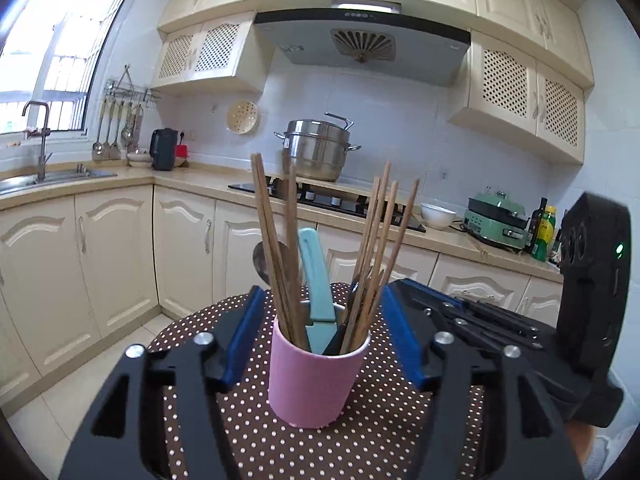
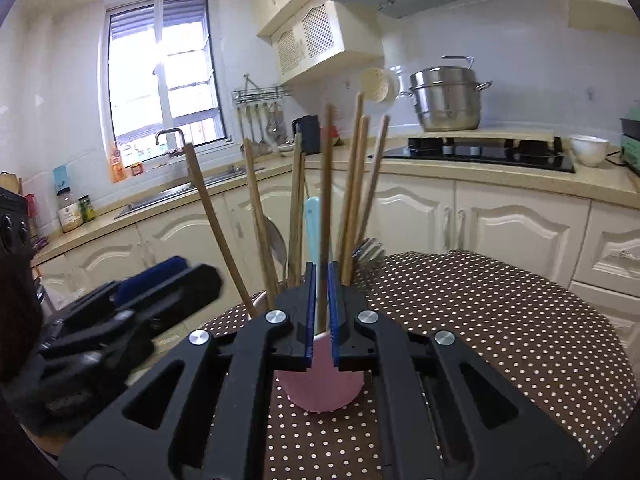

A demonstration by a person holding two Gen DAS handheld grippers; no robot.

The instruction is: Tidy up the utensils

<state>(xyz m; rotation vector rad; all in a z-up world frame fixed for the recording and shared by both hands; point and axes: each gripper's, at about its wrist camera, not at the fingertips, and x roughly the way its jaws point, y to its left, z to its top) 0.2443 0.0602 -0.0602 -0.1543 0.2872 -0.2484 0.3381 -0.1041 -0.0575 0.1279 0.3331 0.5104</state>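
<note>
Standing between the left gripper's (image 1: 320, 322) parted jaws, untouched, pink cup (image 1: 314, 380) of chopsticks (image 1: 276, 240)

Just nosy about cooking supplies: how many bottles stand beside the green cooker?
2: a dark bottle next to the green cooker, a yellow-capped bottle just right of it. More may hide behind the right gripper.
</note>
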